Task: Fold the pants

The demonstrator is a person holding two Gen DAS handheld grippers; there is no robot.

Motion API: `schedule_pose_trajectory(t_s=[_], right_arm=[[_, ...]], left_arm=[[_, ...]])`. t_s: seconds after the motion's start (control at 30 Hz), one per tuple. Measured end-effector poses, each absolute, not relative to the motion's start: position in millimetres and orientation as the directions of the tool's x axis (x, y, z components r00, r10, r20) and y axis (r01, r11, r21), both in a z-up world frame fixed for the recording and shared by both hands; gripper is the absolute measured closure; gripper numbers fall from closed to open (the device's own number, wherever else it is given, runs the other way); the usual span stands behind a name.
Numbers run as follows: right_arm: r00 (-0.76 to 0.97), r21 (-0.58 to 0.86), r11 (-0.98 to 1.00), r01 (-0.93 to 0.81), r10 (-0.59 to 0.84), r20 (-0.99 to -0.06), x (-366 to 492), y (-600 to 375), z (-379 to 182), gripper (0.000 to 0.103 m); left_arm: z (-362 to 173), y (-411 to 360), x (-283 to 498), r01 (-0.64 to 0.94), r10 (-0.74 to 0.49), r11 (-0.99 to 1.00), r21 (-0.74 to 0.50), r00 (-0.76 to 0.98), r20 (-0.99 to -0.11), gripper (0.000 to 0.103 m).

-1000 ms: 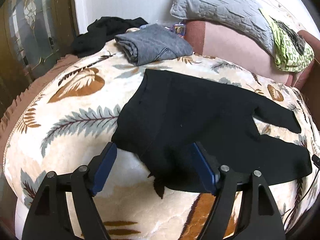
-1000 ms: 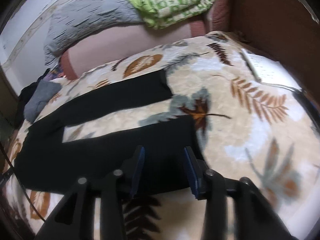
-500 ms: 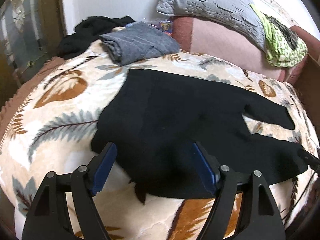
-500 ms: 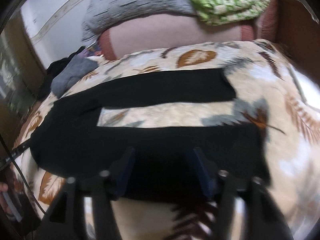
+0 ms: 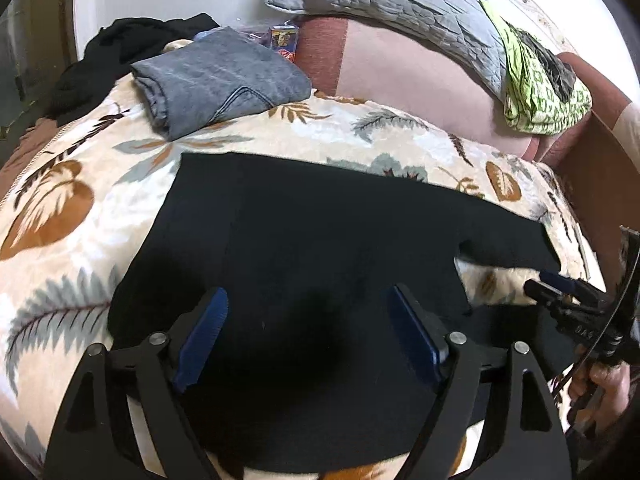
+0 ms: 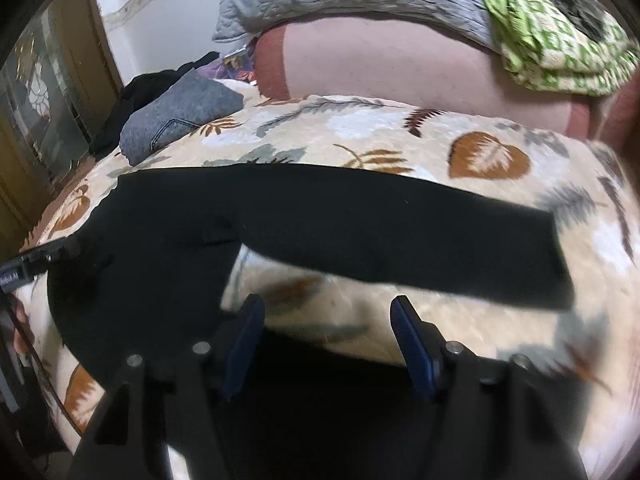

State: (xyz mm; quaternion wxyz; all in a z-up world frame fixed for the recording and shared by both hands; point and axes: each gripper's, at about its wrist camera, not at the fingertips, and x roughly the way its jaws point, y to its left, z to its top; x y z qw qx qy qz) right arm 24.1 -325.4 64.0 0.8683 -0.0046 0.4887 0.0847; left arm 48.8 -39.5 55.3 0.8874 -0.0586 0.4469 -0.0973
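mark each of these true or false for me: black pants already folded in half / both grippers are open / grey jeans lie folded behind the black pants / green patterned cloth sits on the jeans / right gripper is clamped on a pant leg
1. The black pants are already folded in half. False: they lie spread flat on the leaf-print blanket, legs apart.
2. Both grippers are open. True: the left gripper and the right gripper each stand wide with nothing pinched.
3. Folded grey jeans lie behind the black pants. True.
4. The green patterned cloth sits on the jeans. False: it lies on the grey quilted pillow, far from them.
5. The right gripper is clamped on a pant leg. False: blanket shows between its fingers.
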Motion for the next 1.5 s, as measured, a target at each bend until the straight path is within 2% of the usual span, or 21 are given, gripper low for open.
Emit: schedule_pose_trajectory(t_s=[0.27,0.4,0.5,0.57,0.7,0.87,1.0,1.1,1.17,1.2,1.23,1.27,1.3,1.33,1.37,1.4,1.43,1.5], right_arm=[[0.498,0.032,0.97,-0.242,0.152,-0.854,59.7,-312.3,59.9,0.033],[0.481,0.076,0.95,-0.304,0.222,-0.848,85.1,-309.3,62.6,0.033],[0.472,0.095,0.934,-0.345,0.26,-0.842,107.8,-304.3,61.3,0.025],[0.463,0.08,0.921,-0.381,0.265,-0.846,120.6,-298.7,57.5,0.025],[0.433,0.028,0.876,-0.481,0.265,-0.861,144.8,-284.4,48.2,0.025],[0.368,0.051,0.827,-0.561,0.304,-0.879,169.2,-275.3,37.2,0.025],[0.289,0.06,0.791,-0.609,0.292,-0.912,184.6,-269.0,17.8,0.025],[0.254,0.095,0.79,-0.606,0.305,-0.918,191.8,-272.2,5.5,0.024],[0.258,0.102,0.787,-0.609,0.318,-0.912,190.3,-273.6,6.2,0.033],[0.26,0.111,0.786,-0.608,0.329,-0.908,188.8,-274.6,7.9,0.052],[0.261,0.121,0.786,-0.606,0.34,-0.903,187.4,-275.6,10.6,0.081],[0.261,0.126,0.788,-0.603,0.344,-0.902,186.2,-276.1,13.3,0.094],[0.285,0.109,0.793,-0.599,0.338,-0.897,181.1,-275.9,18.8,0.097],[0.303,0.095,0.793,-0.601,0.337,-0.892,175.8,-275.0,22.9,0.098],[0.319,0.08,0.792,-0.605,0.334,-0.887,169.9,-273.4,27.3,0.098],[0.35,0.052,0.791,-0.609,0.326,-0.878,158.3,-271.1,35.9,0.099],[0.37,0.039,0.792,-0.609,0.327,-0.869,150.3,-271.1,42.4,0.099],[0.411,0.031,0.8,-0.6,0.341,-0.845,133.9,-272.6,58.2,0.099]], left_arm=[[49.8,-34.9,99.7,0.168,-0.24,0.97,-0.176,0.559,-0.794,0.019],[47.6,-35.7,131.4,0.262,-0.286,0.951,-0.165,0.536,-0.794,0.019],[40.9,-36.6,158.4,0.335,-0.336,0.924,-0.185,0.478,-0.812,0.019],[36.6,-37.2,173.9,0.373,-0.345,0.911,-0.177,0.451,-0.823,0.019],[31.8,-45.0,196.4,0.455,-0.301,0.887,-0.082,0.435,-0.849,0.019],[22.4,-58.7,218.3,0.544,-0.21,0.837,0.06,0.421,-0.882,0.019],[7.2,-66.7,233.2,0.606,-0.198,0.793,0.061,0.351,-0.915,0.018],[4.4,-68.8,232.5,0.639,-0.209,0.765,0.078,0.361,-0.909,0.015],[3.5,-68.8,231.6,0.649,-0.21,0.756,0.085,0.364,-0.907,0.015],[3.1,-68.3,231.7,0.645,-0.209,0.759,0.083,0.363,-0.908,0.016],[3.0,-67.9,231.8,0.644,-0.211,0.761,0.079,0.361,-0.908,0.02],[4.3,-67.5,229.2,0.653,-0.229,0.755,0.062,0.35,-0.908,0.035],[7.0,-68.2,224.7,0.666,-0.252,0.745,0.045,0.343,-0.905,0.053],[8.8,-71.0,220.3,0.672,-0.259,0.739,0.046,0.347,-0.901,0.062],[11.0,-73.1,214.0,0.678,-0.259,0.733,0.056,0.354,-0.899,0.082],[13.9,-75.1,206.7,0.673,-0.24,0.734,0.089,0.38,-0.893,0.095],[15.9,-76.9,202.0,0.666,-0.221,0.736,0.121,0.405,-0.887,0.099],[28.9,-72.5,186.1,0.647,-0.219,0.749,0.143,0.445,-0.868,0.099]])
